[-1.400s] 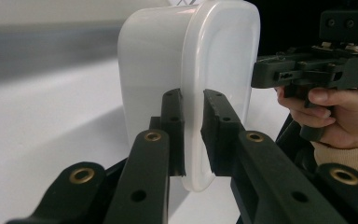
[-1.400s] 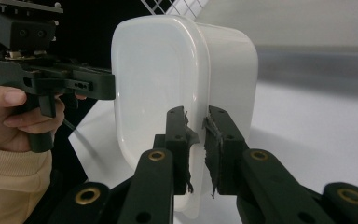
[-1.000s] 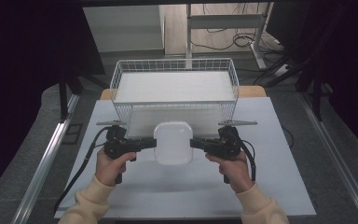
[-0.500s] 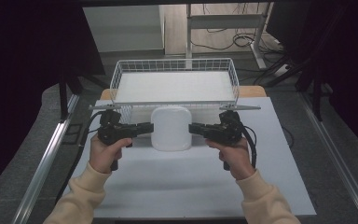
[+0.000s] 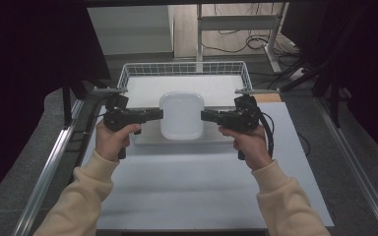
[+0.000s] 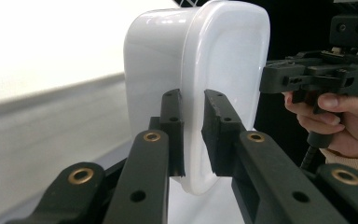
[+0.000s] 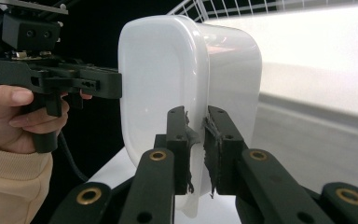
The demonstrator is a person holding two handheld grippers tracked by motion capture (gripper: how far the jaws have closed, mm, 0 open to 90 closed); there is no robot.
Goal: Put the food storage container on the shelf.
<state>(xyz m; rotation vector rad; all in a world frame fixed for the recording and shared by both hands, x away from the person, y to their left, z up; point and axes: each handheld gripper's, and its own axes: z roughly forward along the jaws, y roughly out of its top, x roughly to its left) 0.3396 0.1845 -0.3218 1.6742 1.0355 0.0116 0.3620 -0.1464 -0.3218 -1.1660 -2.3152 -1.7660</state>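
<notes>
In the high view, a glossy white rounded-rectangular plastic container hangs in the air between the two hands, clear of the bench and just in front of the white wire basket that stands at the far end. The left gripper comes in level from the left and meets the container's left edge; the right gripper comes in level from the right and meets the opposite edge. Each is held by a hand in a cream sleeve, and a black cable trails from the right one. Below the container lies a flat grey board on the white bench cover.

In the left gripper view, the black jaws stand narrow, pinched on the container's thin rim, one pad on the inner side and one on the outer. The container is turned on edge, its hollow side facing right. Beyond it the right gripper touches the far rim, with a hand around its handle.

In the right gripper view, the jaws are likewise narrow and clamped on the rim, their worn pad linings frayed at the edges. The container stands on edge, the left gripper touching its far rim, and the wire basket shows behind at the top.
</notes>
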